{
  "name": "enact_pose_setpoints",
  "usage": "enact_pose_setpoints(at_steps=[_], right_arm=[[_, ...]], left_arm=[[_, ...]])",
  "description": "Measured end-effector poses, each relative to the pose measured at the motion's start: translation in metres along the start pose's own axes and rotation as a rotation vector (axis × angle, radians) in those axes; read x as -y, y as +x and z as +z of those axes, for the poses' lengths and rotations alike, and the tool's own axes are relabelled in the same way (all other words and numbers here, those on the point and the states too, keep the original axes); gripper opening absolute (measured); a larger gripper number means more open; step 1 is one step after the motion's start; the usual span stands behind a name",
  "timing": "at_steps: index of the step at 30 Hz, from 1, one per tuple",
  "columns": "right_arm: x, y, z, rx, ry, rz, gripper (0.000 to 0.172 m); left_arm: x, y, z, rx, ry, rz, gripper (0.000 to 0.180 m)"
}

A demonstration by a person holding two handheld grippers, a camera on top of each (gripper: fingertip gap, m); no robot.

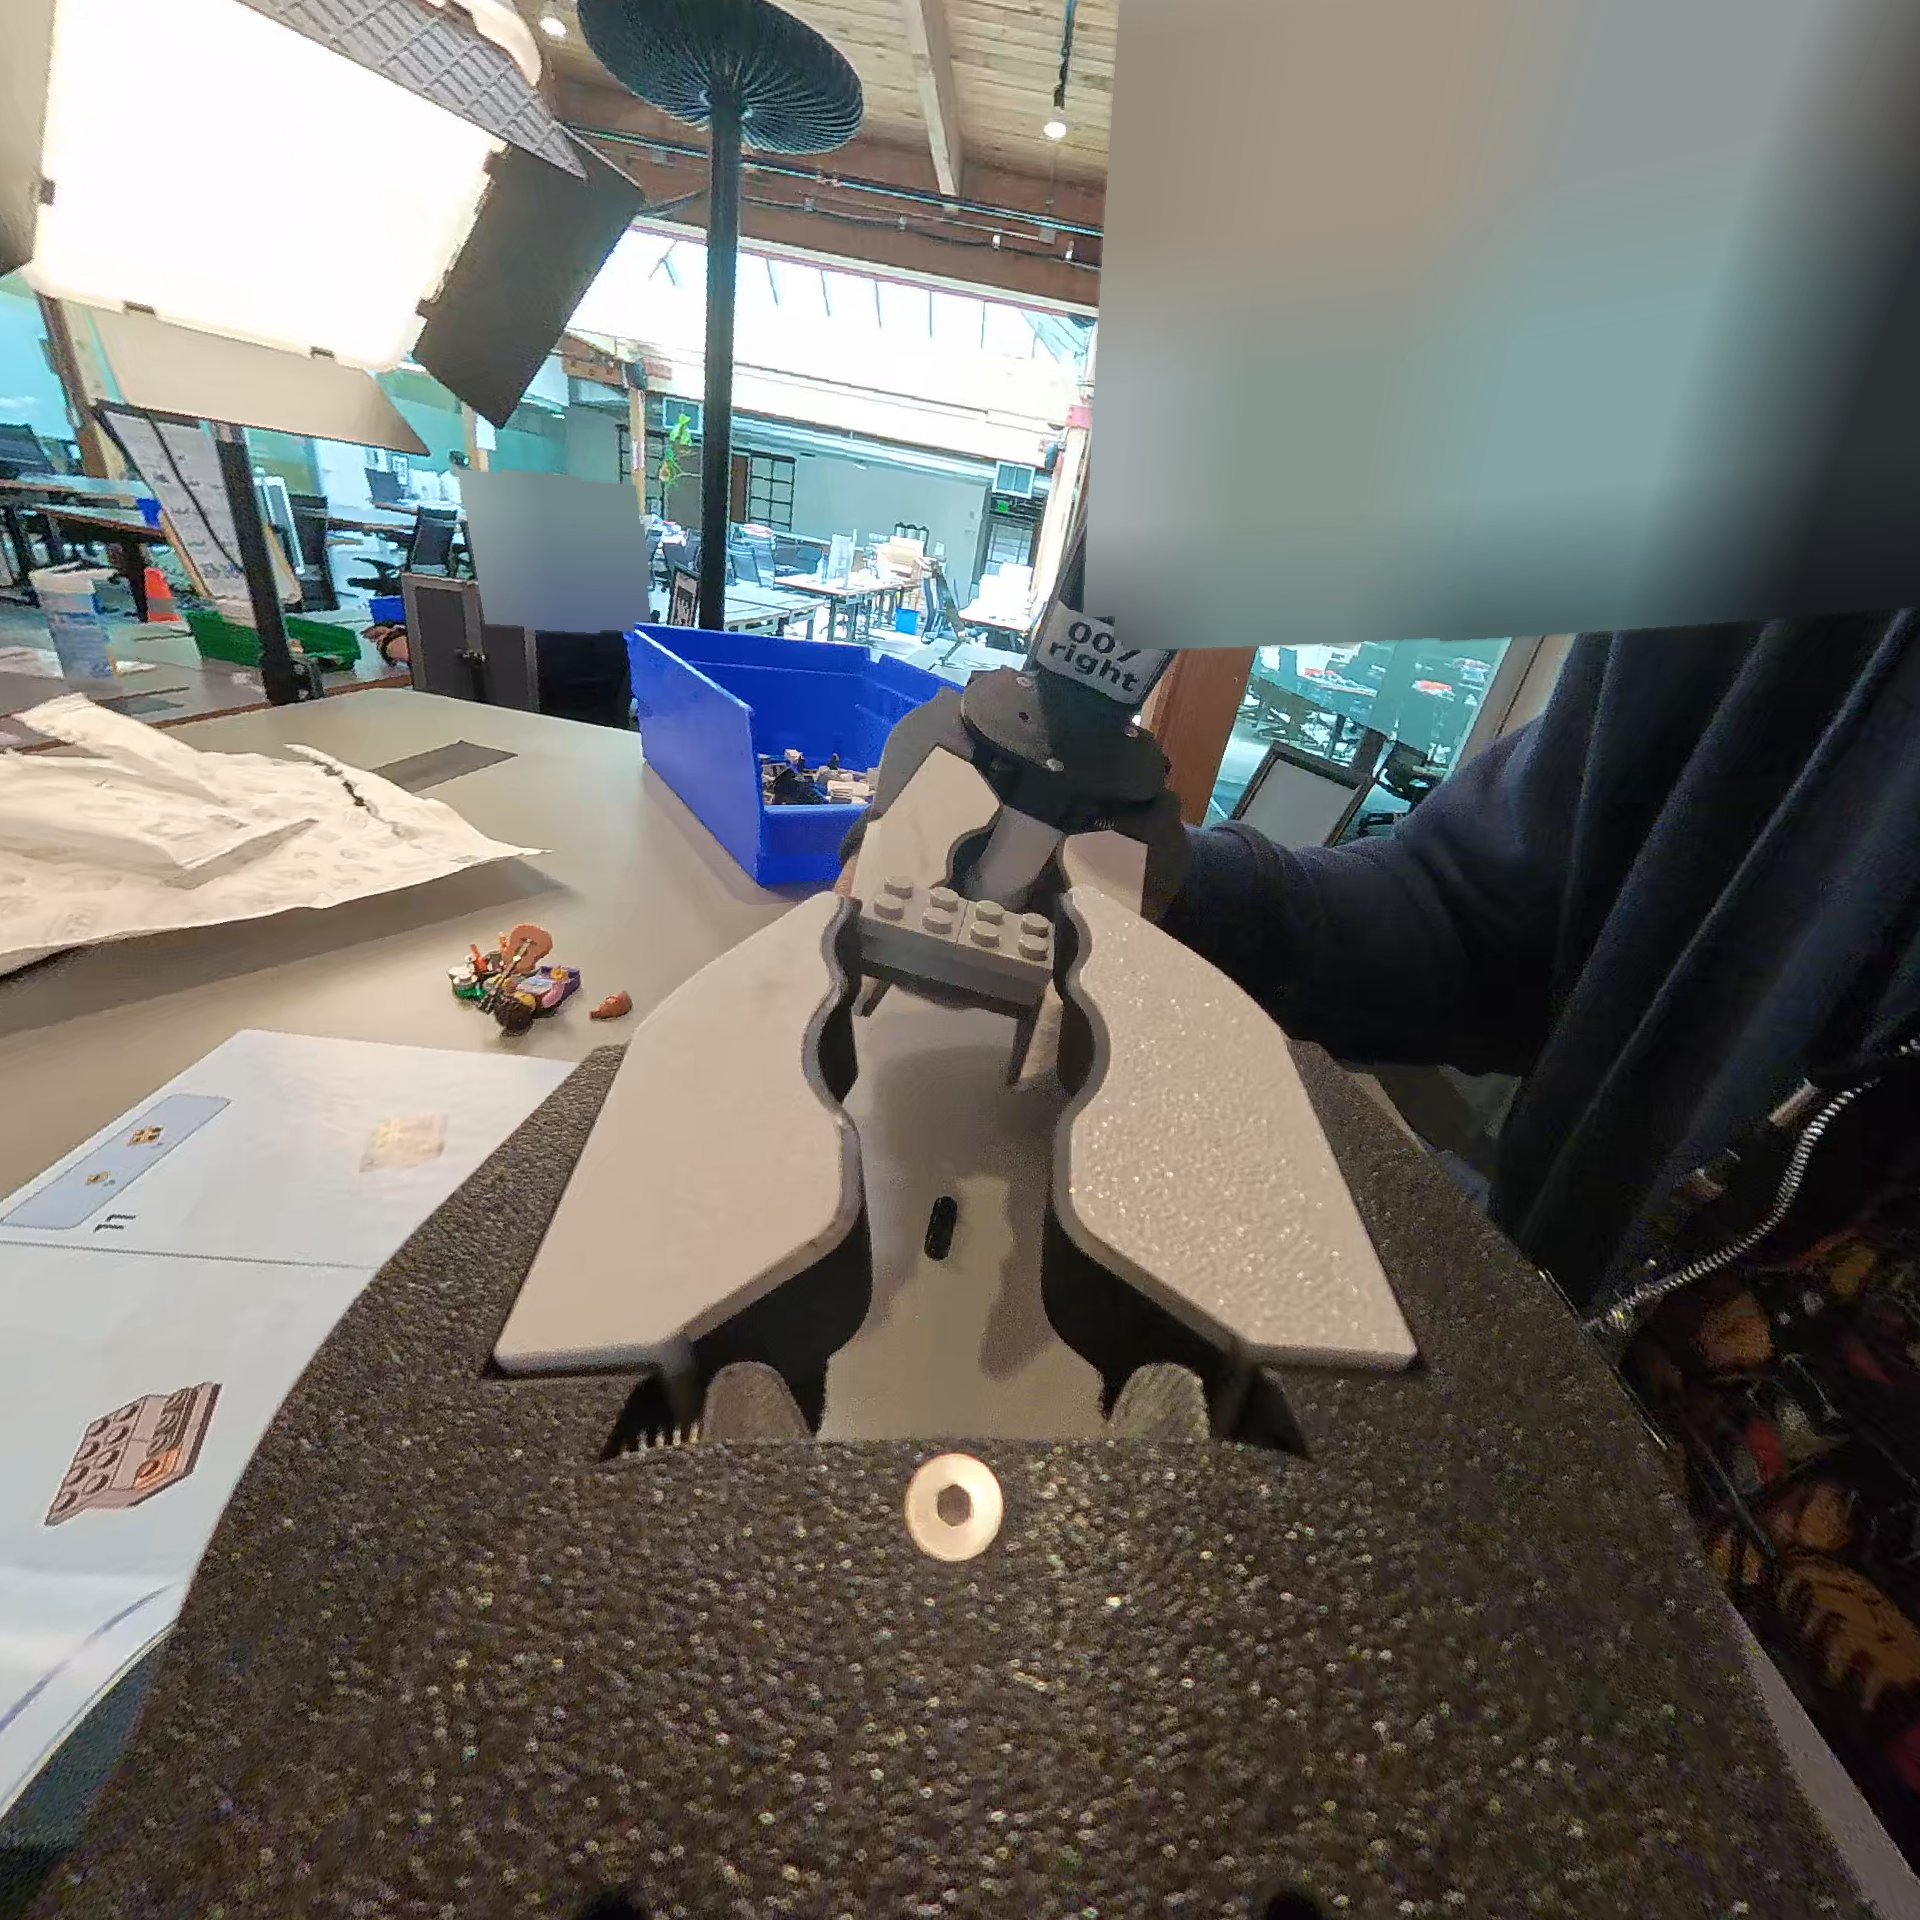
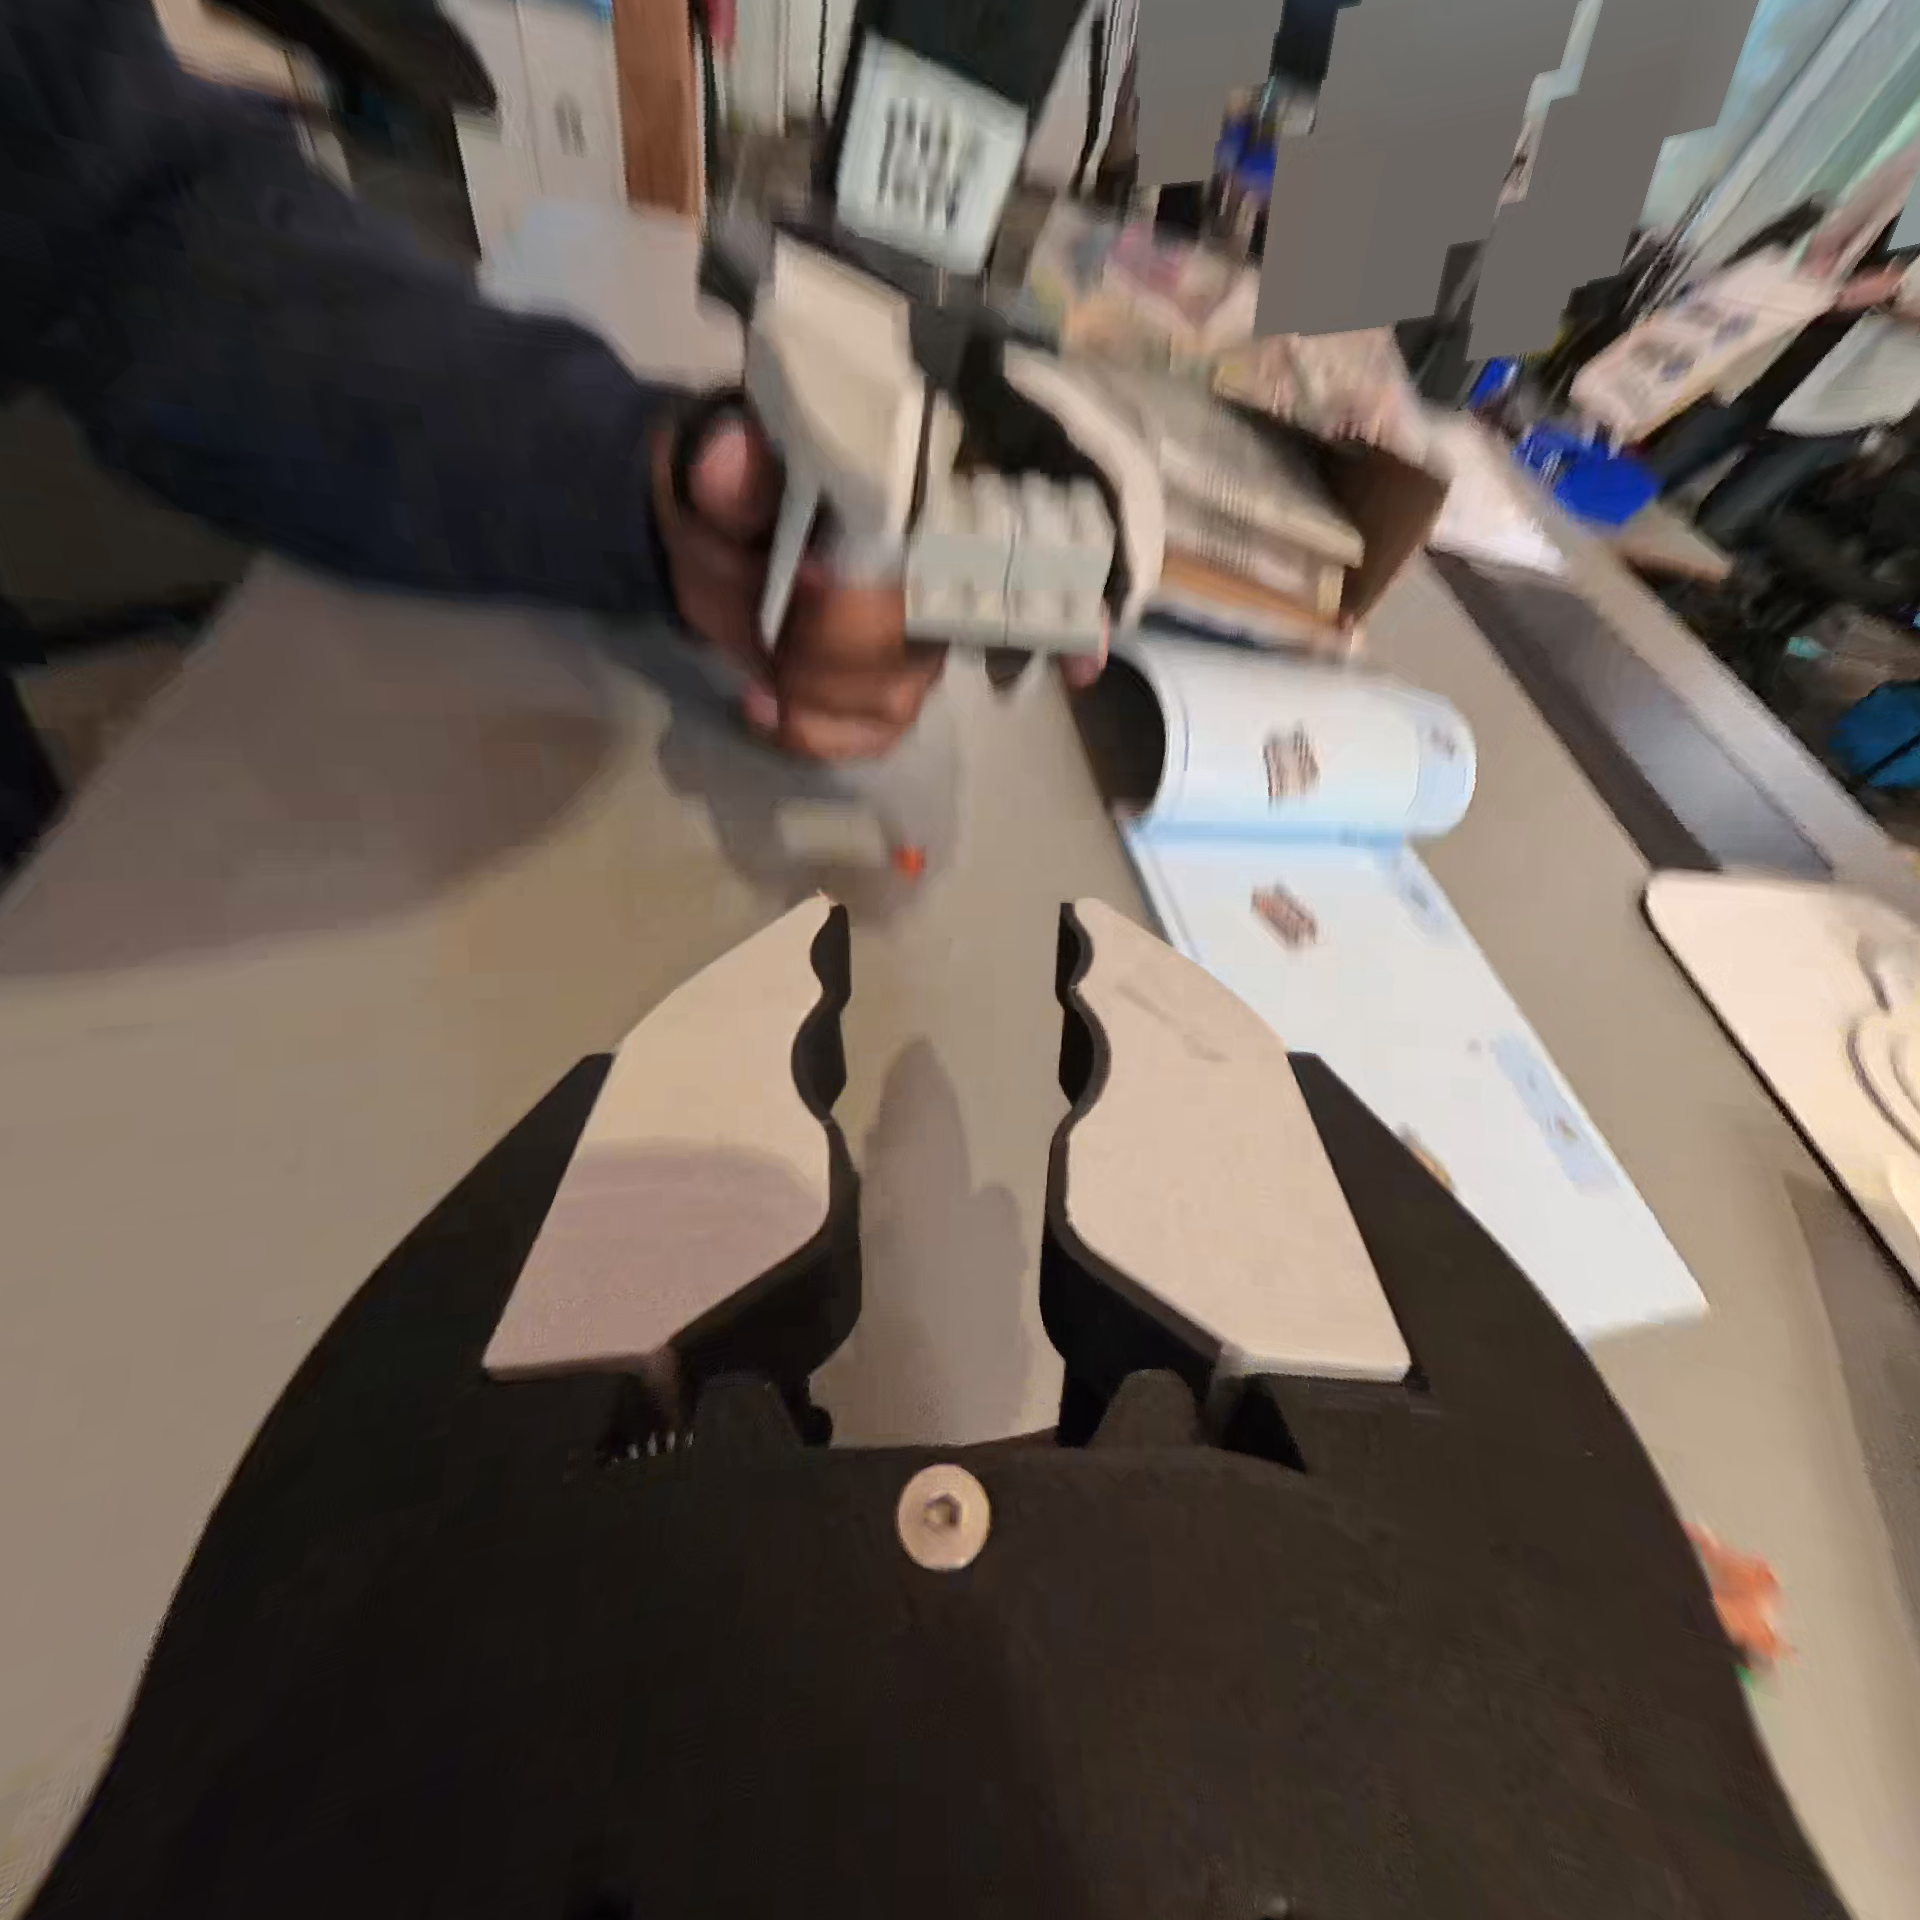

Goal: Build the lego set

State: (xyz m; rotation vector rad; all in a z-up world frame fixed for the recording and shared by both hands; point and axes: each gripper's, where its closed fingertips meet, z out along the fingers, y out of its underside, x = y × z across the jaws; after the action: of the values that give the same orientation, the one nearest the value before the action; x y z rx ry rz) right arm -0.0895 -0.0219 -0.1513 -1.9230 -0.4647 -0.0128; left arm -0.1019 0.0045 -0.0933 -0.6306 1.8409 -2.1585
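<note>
Left claw [image 1: 951, 935] clamps grey brick assembly [image 1: 961, 940] above table [image 1: 644, 862] | right claw [image 2: 948, 935] open, bare.

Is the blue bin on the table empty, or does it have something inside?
Not empty. In the left wrist view, the blue bin has its front open, and a small pile of dark and pale bricks lies on its floor.

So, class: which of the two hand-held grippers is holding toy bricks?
The left hand-held gripper, clamping joined grey bricks; the right holds none.
</note>
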Motion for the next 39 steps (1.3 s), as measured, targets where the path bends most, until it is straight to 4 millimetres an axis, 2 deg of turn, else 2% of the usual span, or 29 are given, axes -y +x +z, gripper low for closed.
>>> enact_pose_setpoints(at_steps=[2,4,10,17,23,26,29,31,39], right_arm=[[-0.034,-0.002,-0.011,0.059,-0.14,0.032,0.034],[-0.059,-0.007,-0.015,0.108,-0.23,0.07,0.032],[-0.081,-0.022,-0.003,0.16,-0.351,0.043,0.031],[-0.078,-0.034,0.006,0.191,-0.404,0.062,0.019],[-0.064,-0.06,0.004,0.337,-0.365,0.142,0.02],[-0.066,-0.051,0.003,0.286,-0.373,0.116,0.018],[-0.078,-0.036,0.002,0.202,-0.428,0.075,0.017],[-0.077,-0.032,0.002,0.178,-0.419,0.065,0.015],[-0.074,-0.038,0.011,0.184,-0.416,0.027,0.017]], left_arm=[[-0.002,-0.005,-0.002,0.02,-0.009,-0.01,0.035],[-0.005,-0.008,-0.001,0.026,-0.029,-0.02,0.035],[-0.013,-0.006,0.002,0.019,-0.085,-0.003,0.035],[-0.026,-0.008,0.005,0.032,-0.161,0.009,0.035],[-0.027,-0.01,0.005,0.04,-0.166,-0.007,0.035],[-0.027,-0.011,0.004,0.043,-0.166,-0.004,0.035],[-0.027,-0.011,0.004,0.039,-0.166,-0.006,0.035],[-0.027,-0.01,0.004,0.037,-0.166,-0.002,0.035],[-0.028,-0.008,0.005,0.026,-0.166,-0.009,0.035]])
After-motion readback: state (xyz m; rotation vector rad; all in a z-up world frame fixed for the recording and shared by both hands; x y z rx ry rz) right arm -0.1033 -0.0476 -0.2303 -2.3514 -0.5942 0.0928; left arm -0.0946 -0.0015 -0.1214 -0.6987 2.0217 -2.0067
